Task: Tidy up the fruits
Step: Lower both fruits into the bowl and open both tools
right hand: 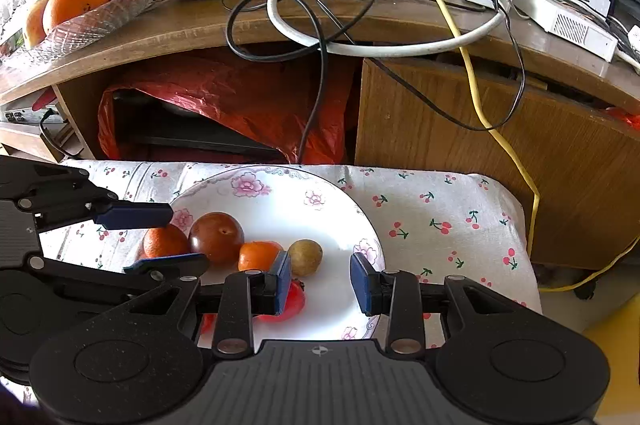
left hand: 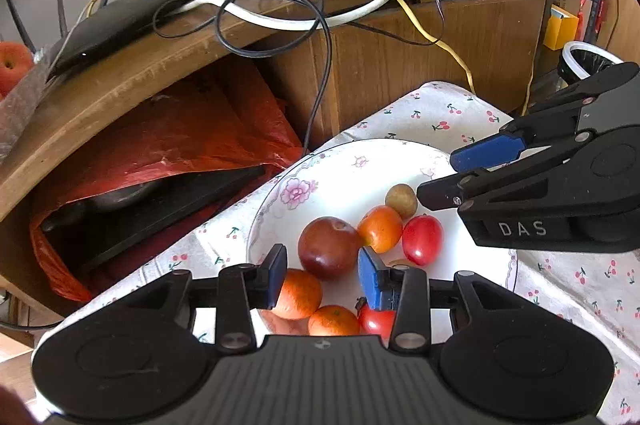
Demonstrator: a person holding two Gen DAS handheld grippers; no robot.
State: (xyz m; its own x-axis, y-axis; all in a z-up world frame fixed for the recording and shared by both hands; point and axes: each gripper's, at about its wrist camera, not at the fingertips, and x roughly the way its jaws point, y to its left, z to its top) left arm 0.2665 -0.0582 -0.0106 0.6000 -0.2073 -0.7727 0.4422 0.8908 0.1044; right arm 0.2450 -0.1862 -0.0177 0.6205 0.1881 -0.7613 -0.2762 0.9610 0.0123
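I am holding the left gripper [left hand: 322, 275] low over the near rim of the white floral-edged plate [right hand: 280, 203], jaws spread and empty, straddling the dark red round plum [left hand: 329, 248]. Working rightward, the plate is also carrying small orange tangerines [left hand: 380, 228], a brownish-green round fruit [left hand: 401, 200] and a red oval tomato [left hand: 422, 239]. My right gripper [right hand: 320, 282] is hanging over the plate's right side, jaws likewise released, gripping nothing. I judge the sorting barely begun, with every small fruit clustered together. Only the right wrist view is showing the cut-glass bowl [right hand: 120, 7] of oranges and apples on the wooden desk.
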